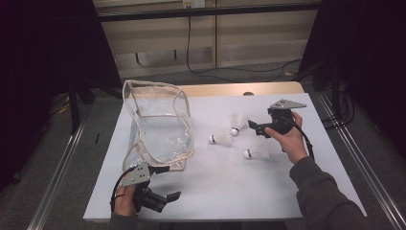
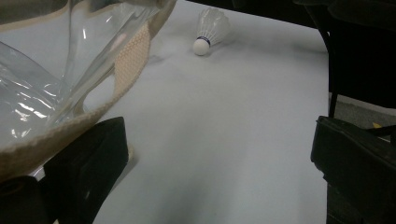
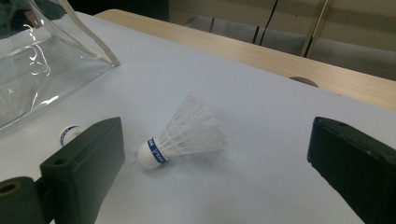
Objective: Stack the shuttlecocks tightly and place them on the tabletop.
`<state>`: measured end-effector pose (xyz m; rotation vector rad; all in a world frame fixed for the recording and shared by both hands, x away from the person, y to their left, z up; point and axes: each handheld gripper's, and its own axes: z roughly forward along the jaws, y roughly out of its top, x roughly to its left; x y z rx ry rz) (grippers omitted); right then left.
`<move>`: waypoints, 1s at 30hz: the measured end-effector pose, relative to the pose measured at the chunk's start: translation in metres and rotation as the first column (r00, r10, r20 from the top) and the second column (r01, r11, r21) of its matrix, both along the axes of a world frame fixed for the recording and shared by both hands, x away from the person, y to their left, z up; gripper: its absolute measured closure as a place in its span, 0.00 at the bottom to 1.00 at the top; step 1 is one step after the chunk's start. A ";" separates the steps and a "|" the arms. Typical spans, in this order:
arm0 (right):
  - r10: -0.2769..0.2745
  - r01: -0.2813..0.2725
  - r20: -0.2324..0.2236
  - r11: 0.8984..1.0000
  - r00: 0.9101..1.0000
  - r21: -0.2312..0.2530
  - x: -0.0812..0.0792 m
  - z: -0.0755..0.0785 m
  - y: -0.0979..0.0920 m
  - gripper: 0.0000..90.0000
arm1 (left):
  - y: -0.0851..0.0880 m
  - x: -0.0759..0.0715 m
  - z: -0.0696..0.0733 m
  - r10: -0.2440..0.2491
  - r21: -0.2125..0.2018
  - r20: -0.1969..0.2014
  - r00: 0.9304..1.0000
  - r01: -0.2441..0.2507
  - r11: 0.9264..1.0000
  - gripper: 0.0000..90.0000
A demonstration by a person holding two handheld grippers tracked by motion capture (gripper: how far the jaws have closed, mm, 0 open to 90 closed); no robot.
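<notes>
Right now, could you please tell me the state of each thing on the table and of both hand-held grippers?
Bag: clear, empty, mouth open, standing.
Far shuttlecock: lying on its side, untouched.
Middle shuttlecock: lying on its side.
Near shuttlecock: lying on its side.
Left hand-held gripper: open, empty, beside the bag.
Right hand-held gripper: open, empty, facing the far shuttlecock.

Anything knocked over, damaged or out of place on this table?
Nothing stands out. Three shuttlecocks lie on their sides, intact, beside the open clear pouch. Both claws, left and right, are open and hold nothing.
</notes>
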<state>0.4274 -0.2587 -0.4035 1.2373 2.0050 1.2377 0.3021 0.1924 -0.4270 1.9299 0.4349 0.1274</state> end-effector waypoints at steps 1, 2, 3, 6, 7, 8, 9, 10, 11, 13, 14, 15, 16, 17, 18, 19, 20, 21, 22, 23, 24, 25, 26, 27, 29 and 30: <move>0.001 -0.001 0.000 1.000 1.000 0.000 0.001 0.000 0.001 0.04 | 0.000 0.000 0.000 0.000 0.001 0.000 1.000 0.000 1.000 0.05; 0.002 -0.002 -0.002 1.000 1.000 0.002 0.002 0.000 0.001 0.05 | 0.000 0.000 0.000 0.000 0.000 0.000 1.000 0.000 1.000 0.05; 0.007 -0.007 -0.003 1.000 1.000 -0.004 0.003 0.000 0.002 0.05 | 0.000 0.000 0.000 0.000 -0.002 -0.002 1.000 0.000 1.000 0.05; 0.011 -0.011 -0.012 1.000 1.000 -0.009 0.007 -0.001 0.003 0.06 | 0.000 0.000 0.000 0.000 0.000 0.000 1.000 0.000 1.000 0.05; 0.010 -0.010 -0.016 1.000 1.000 -0.009 0.008 -0.002 0.004 0.06 | 0.000 0.000 0.000 0.000 0.000 0.000 1.000 0.000 1.000 0.05; 0.013 -0.013 -0.018 1.000 1.000 -0.011 0.010 -0.003 0.004 0.07 | 0.000 0.000 0.000 0.000 -0.001 0.000 1.000 0.000 1.000 0.05; 0.013 -0.013 -0.021 1.000 1.000 -0.012 0.010 -0.004 0.004 0.08 | 0.000 0.000 0.000 0.001 0.001 -0.001 1.000 -0.001 1.000 0.05; 0.013 -0.013 -0.021 1.000 1.000 -0.011 0.011 -0.004 0.005 0.09 | 0.000 0.000 0.000 0.001 -0.001 -0.002 1.000 -0.001 1.000 0.05; 0.013 -0.013 -0.026 1.000 1.000 -0.009 0.012 -0.005 0.005 0.09 | 0.000 0.000 0.000 0.001 -0.001 -0.002 1.000 -0.001 1.000 0.05; 0.013 -0.013 -0.031 1.000 0.999 -0.014 0.014 -0.007 0.005 0.10 | 0.000 0.000 -0.001 0.000 0.002 -0.001 1.000 0.000 1.000 0.05; 0.014 -0.014 -0.032 1.000 0.999 -0.015 0.015 -0.007 0.005 0.10 | 0.000 0.000 -0.001 0.002 0.006 -0.004 1.000 -0.002 1.000 0.05; 0.017 -0.017 -0.032 1.000 0.999 -0.015 0.016 -0.007 0.005 0.11 | 0.000 0.000 -0.001 0.001 0.006 -0.002 1.000 -0.001 1.000 0.05; 0.016 -0.016 -0.033 1.000 0.999 -0.016 0.017 -0.007 0.005 0.11 | 0.000 0.000 -0.001 0.002 0.005 -0.004 1.000 -0.002 1.000 0.05; 0.013 -0.013 -0.036 1.000 0.999 -0.015 0.018 -0.007 0.005 0.11 | 0.000 0.000 -0.001 0.004 0.001 -0.006 1.000 -0.004 1.000 0.05; 0.017 -0.017 -0.034 1.000 0.999 -0.015 0.019 -0.006 0.005 0.12 | 0.000 0.000 -0.001 0.002 0.007 -0.003 1.000 -0.002 1.000 0.05; 0.018 -0.019 -0.035 1.000 0.999 -0.013 0.020 -0.006 0.006 0.14 | 0.000 0.000 -0.001 0.004 0.004 -0.004 1.000 -0.004 1.000 0.05; 0.021 -0.021 -0.037 1.000 0.999 -0.013 0.020 -0.006 0.006 0.15 | 0.000 0.000 -0.002 0.004 0.003 -0.006 1.000 -0.004 1.000 0.05; 0.024 -0.024 -0.036 1.000 0.999 -0.012 0.021 -0.006 0.007 0.16 | 0.000 0.000 -0.001 0.004 0.011 -0.005 1.000 -0.004 1.000 0.05; 0.024 -0.025 -0.036 1.000 0.999 -0.014 0.021 -0.007 0.007 0.17 | 0.000 0.000 -0.001 0.003 0.014 -0.004 1.000 -0.003 1.000 0.05; 0.026 -0.027 -0.036 0.999 0.999 -0.018 0.022 -0.008 0.007 0.18 | 0.000 0.000 -0.002 0.004 0.012 -0.006 1.000 -0.004 1.000 0.05; 0.025 -0.026 -0.044 0.999 0.999 -0.022 0.023 -0.009 0.007 0.19 | 0.000 0.001 -0.002 0.004 0.014 -0.005 1.000 -0.004 1.000 0.05; 0.025 -0.027 -0.046 0.999 0.999 -0.027 0.024 -0.010 0.007 0.19 | 0.000 0.001 -0.002 0.004 0.012 -0.006 1.000 -0.004 1.000 0.05; 0.025 -0.027 -0.048 0.999 0.999 -0.026 0.025 -0.011 0.006 0.20 | 0.000 0.001 -0.002 0.005 0.012 -0.006 1.000 -0.005 1.000 0.05; 0.026 -0.027 -0.051 0.999 0.998 -0.022 0.025 -0.011 0.006 0.20 | 0.000 0.001 -0.002 0.006 0.009 -0.006 1.000 -0.006 1.000 0.05; 0.032 -0.034 -0.062 0.999 0.998 -0.031 0.027 -0.013 0.007 0.20 | 0.000 0.001 -0.002 0.007 0.003 -0.009 1.000 -0.007 1.000 0.04; 0.037 -0.039 -0.064 0.999 0.997 -0.033 0.028 -0.013 0.008 0.20 | 0.000 0.001 -0.002 0.005 0.005 -0.008 1.000 -0.005 1.000 0.05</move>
